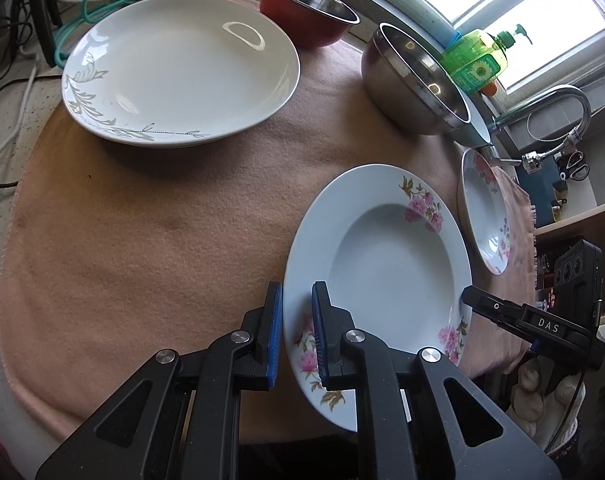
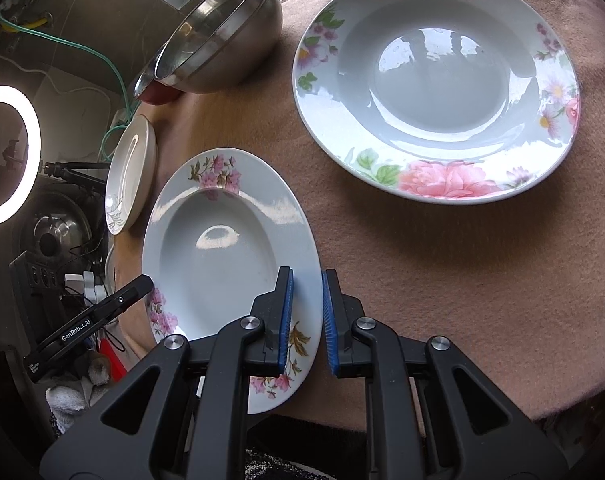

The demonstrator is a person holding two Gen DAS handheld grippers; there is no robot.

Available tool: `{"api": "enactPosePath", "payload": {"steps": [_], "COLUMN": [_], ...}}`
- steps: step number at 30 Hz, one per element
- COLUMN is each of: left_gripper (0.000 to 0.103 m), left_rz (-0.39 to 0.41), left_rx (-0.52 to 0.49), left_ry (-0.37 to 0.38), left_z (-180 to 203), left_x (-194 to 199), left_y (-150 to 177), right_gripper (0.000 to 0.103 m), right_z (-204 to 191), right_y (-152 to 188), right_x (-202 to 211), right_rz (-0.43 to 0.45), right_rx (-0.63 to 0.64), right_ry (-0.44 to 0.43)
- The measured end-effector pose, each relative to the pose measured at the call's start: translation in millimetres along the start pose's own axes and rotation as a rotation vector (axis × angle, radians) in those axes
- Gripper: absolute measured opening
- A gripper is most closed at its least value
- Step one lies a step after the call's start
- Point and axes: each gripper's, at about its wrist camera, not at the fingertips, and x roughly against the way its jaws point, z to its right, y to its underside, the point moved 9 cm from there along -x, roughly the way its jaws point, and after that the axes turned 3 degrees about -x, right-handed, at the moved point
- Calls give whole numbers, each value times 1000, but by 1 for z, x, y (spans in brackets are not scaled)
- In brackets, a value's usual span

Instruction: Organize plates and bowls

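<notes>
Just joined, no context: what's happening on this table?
A person with a gripper in each hand has a flowered deep plate clamped at opposite rims: left gripper on one edge, right gripper on the other. Both are shut on it. On the pink cloth sit another flowered plate, a white plate, a steel bowl and a red bowl.

The left gripper (image 1: 297, 332) clamps its blue pads on the near left rim of a flowered deep plate (image 1: 382, 256) at five o'clock, while the right gripper (image 1: 468, 296) meets the same plate's far edge from four o'clock. On the pink cloth (image 1: 142, 248), a large white plate with grey leaf pattern (image 1: 182, 68) lies at eleven o'clock. A red bowl (image 1: 310, 12) sits at twelve, a steel bowl (image 1: 414, 80) at one, a second flowered plate (image 1: 486, 208) at three.
</notes>
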Motion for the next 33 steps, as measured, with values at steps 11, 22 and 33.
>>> {"api": "enactPosePath", "payload": {"steps": [11, 22, 33], "left_gripper": [13, 13, 16], "left_rz": [0, -3, 46], "left_rx": [-3, -9, 3], "left_ry": [-2, -13, -28], "left_z": [1, 3, 1], "left_x": [0, 0, 13], "left_y": [-1, -1, -16], "right_gripper": [15, 16, 17], "right_z": [0, 1, 8], "right_y": [2, 2, -5], "right_x": [0, 0, 14], "right_rz": [-1, -2, 32], "right_rx": [2, 4, 20], "right_ry": [3, 4, 42]}}
